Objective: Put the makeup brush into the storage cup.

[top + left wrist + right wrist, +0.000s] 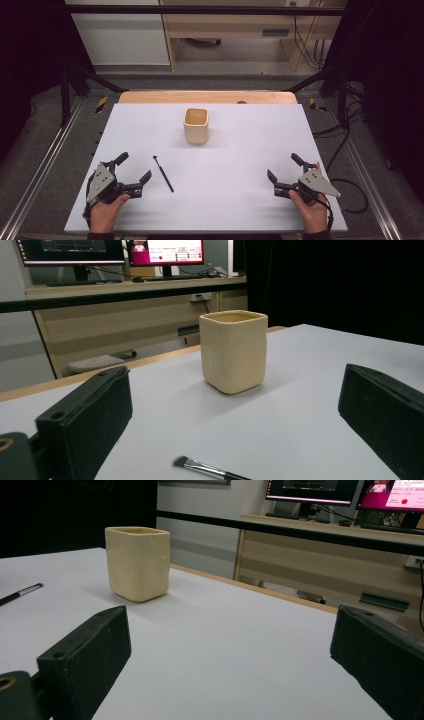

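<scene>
Nearest the person, the left hand-held gripper (134,167) rests at the near left of the white worktop (240,150), its black jaws spread wide apart with nothing between them. The right hand-held gripper (284,167) sits at the near right, jaws likewise wide apart and empty. Just beside the left hand-held gripper, toward the middle, lies a thin black makeup brush (164,173) flat on the worktop (its bristle tip (181,461) shows in the left gripper view). Farther off, well beyond the brush, a cream square-sided ceramic cup (196,125) stands upright near the worktop's far middle. Monitors (165,251) glow on a desk behind.
</scene>
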Action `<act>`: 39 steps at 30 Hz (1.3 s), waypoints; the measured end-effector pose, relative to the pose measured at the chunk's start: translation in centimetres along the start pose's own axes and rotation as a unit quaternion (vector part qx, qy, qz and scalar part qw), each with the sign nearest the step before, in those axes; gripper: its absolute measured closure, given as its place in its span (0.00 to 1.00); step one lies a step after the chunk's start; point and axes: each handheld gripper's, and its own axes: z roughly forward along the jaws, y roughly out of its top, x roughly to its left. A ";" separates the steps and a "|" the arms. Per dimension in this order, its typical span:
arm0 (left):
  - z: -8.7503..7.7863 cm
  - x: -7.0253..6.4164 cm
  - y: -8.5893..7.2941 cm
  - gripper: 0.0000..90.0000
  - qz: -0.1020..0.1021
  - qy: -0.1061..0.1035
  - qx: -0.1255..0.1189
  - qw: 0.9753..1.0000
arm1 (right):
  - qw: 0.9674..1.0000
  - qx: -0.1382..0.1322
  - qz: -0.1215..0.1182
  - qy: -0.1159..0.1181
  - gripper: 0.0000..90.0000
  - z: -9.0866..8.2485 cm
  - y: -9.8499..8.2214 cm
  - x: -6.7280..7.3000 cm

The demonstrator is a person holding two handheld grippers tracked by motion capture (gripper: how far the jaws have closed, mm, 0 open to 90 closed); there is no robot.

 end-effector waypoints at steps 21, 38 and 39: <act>-0.1 -0.4 0.5 0.01 -0.004 0.003 0.004 1.000 | 1.000 0.001 -0.004 -0.007 0.03 -0.1 0.1 0.2; 0.3 -1.0 0.9 0.01 -0.002 0.008 0.009 1.000 | 1.000 0.003 -0.015 -0.008 0.03 -0.1 0.0 0.3; 0.2 -1.0 0.9 0.01 -0.003 0.011 0.009 1.000 | 1.000 0.004 -0.015 -0.008 0.03 -0.1 0.0 0.3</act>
